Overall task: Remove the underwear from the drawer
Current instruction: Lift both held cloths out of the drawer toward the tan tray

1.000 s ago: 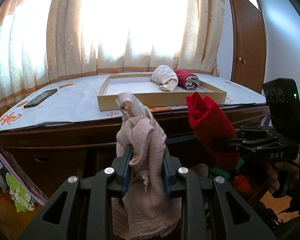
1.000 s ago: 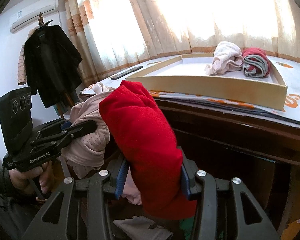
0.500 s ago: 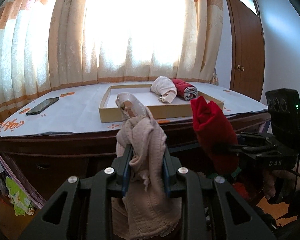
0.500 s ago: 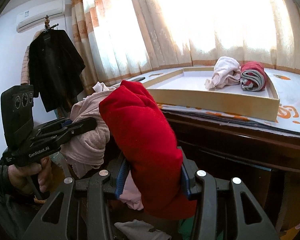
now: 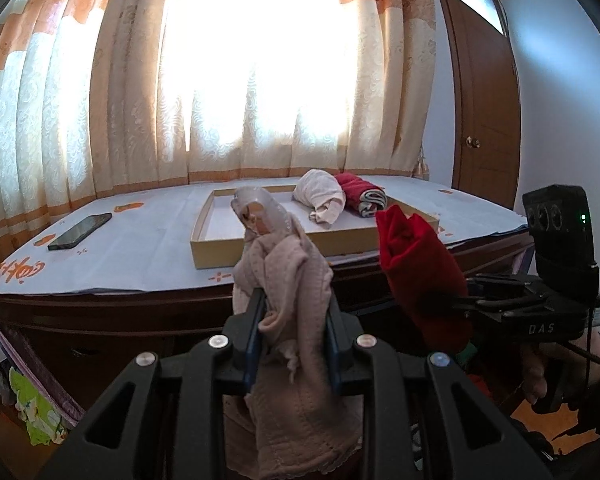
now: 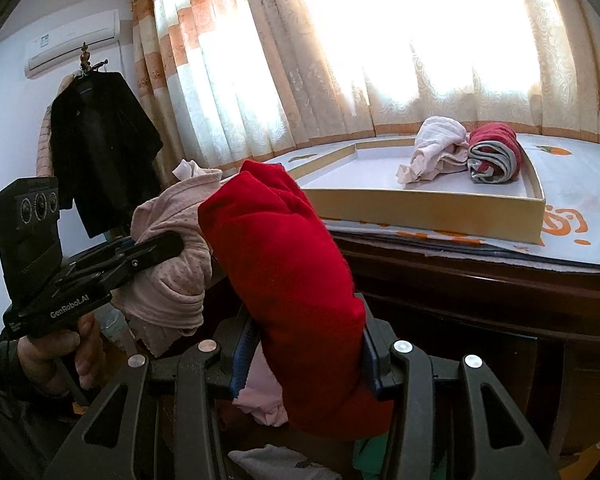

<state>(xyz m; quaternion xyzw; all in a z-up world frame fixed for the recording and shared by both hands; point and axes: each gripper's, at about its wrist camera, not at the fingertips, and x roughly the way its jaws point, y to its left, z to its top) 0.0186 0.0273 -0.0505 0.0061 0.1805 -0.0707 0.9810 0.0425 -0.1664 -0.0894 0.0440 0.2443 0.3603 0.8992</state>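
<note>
The pink underwear (image 5: 288, 280) is clamped upright in your left gripper (image 5: 294, 344); the red underwear (image 6: 296, 280) is clamped in your right gripper (image 6: 306, 360) — both held in front of the dresser top (image 5: 140, 248). Beyond them, the shallow tray (image 6: 420, 212) holds two rolled garments — one cream (image 6: 436, 148), one red-and-grey (image 6: 494, 152).
</note>
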